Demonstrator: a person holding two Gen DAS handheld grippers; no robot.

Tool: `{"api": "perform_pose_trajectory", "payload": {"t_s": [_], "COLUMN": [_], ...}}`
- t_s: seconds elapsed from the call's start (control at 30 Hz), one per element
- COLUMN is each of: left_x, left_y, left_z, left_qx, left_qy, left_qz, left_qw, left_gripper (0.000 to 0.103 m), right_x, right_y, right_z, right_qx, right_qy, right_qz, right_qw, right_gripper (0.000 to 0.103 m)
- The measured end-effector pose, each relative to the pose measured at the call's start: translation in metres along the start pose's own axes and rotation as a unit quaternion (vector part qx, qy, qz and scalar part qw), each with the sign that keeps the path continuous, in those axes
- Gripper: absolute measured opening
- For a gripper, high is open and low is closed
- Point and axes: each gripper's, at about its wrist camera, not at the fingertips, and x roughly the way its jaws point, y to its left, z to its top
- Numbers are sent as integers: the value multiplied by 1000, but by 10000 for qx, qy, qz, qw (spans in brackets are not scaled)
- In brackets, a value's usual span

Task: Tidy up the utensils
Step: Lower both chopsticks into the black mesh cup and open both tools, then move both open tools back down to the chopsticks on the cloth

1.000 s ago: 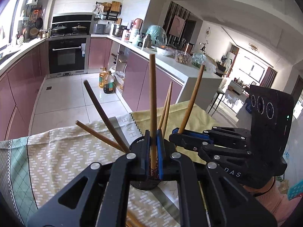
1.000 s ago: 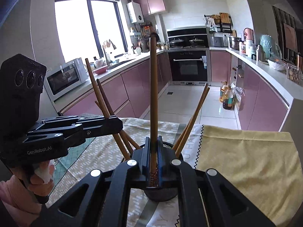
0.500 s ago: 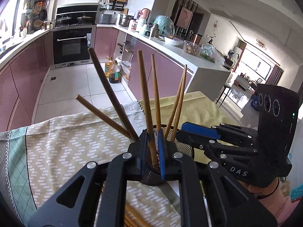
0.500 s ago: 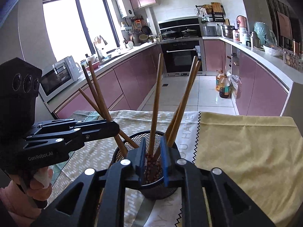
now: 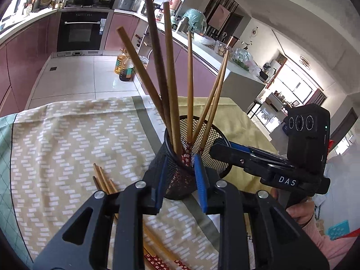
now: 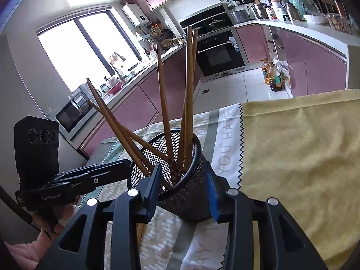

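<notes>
A black mesh cup [image 5: 216, 135] stands on the patterned placemat [image 5: 67, 146] and holds several wooden chopsticks [image 5: 171, 78] that fan out upward. My left gripper [image 5: 180, 181] hovers close over the cup's near wall. Its jaws are opening, and no chopstick sits between the blue pads. In the right wrist view, the same cup [image 6: 157, 141] and chopsticks [image 6: 189, 90] sit just beyond my right gripper [image 6: 182, 190]. Its jaws are opening too, with nothing pressed between them. Each gripper shows in the other's view, the right gripper [image 5: 217, 148] and the left gripper [image 6: 126, 164] flanking the cup.
Several loose chopsticks [image 5: 103, 180] lie on the placemat left of the cup and run under my left gripper. A yellow cloth [image 6: 292, 146] covers the table's right part. A person's hands [image 5: 297, 211] hold the gripper handles. Kitchen counters and floor lie beyond the table edge.
A second ago each gripper was shut on an upright chopstick above the cup. Both have sunk toward the cup, their jaws have parted, and those chopsticks now stand free in it.
</notes>
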Motion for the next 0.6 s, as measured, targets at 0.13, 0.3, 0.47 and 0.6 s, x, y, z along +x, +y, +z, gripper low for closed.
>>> {"api": "perform_pose_trajectory", "payload": {"t_s": [0.13,0.3,0.47,0.6], "left_x": [0,-5,-11,-20], "left_y": [3,4,1,5], "left_z": [-1,-6,-11,-16], "left_qx": [-53,-81,-119,-143], "left_qy": [-41,-81,-123,-206], "left_qz": [-1,36,90,266], "left_qw": [10000,9999,9998,9993], "left_gripper": [29,29,29,30], "right_x": [3,6,6,-3], "right_y": [3,11,11,3], "right_z": [0,-2,-1,-6], "right_qx": [30,-51,-64,82], "right_qy": [-3,39,59,-41], "right_qz": [57,90,103,88], "right_qw": [10000,9999,9999,9999], "right_gripper": [36,36,37,42]}}
